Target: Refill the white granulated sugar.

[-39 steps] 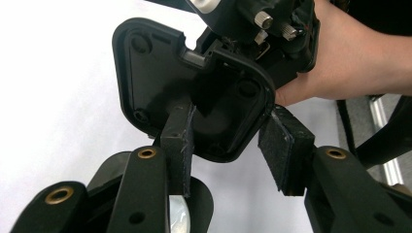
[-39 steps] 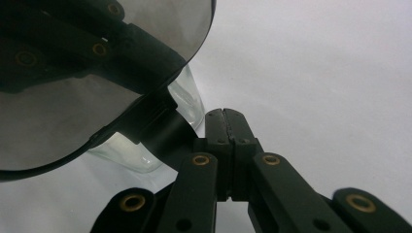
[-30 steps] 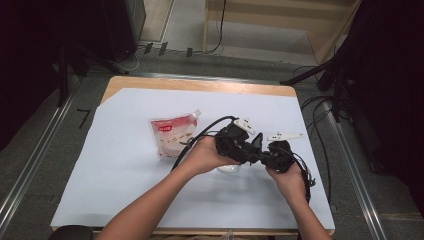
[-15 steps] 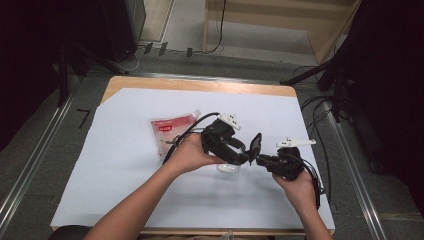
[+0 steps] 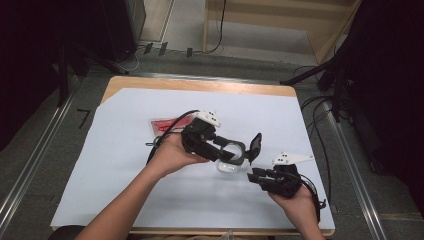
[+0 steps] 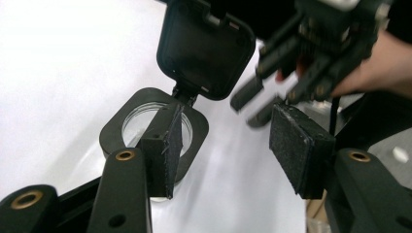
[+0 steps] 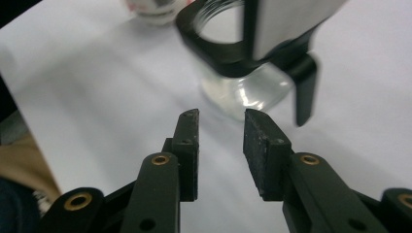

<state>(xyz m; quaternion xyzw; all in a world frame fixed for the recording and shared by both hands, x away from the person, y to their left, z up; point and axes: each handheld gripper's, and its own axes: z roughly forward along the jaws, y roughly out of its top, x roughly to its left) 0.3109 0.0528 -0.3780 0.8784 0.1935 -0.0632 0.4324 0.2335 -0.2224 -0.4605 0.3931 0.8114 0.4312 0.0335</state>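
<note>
One clear jar (image 5: 229, 164) sits mid-counter (image 5: 120, 170), its black flip lid (image 5: 255, 146) standing open. One red packet (image 5: 165, 125) lies behind. Left gripper (image 5: 235, 152) half-wide just above the jar's collar, just narrowed; right gripper (image 5: 255, 176) empty, just beside, jaws just parting.

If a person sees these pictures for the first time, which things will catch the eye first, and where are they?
Near the middle of the white table cover stands a clear jar with a black square collar, its hinged black lid flipped up. The left gripper reaches over the jar with nothing clamped, while the right gripper sits apart at the front right, jaws empty. Behind lies a red-printed pouch.
</note>
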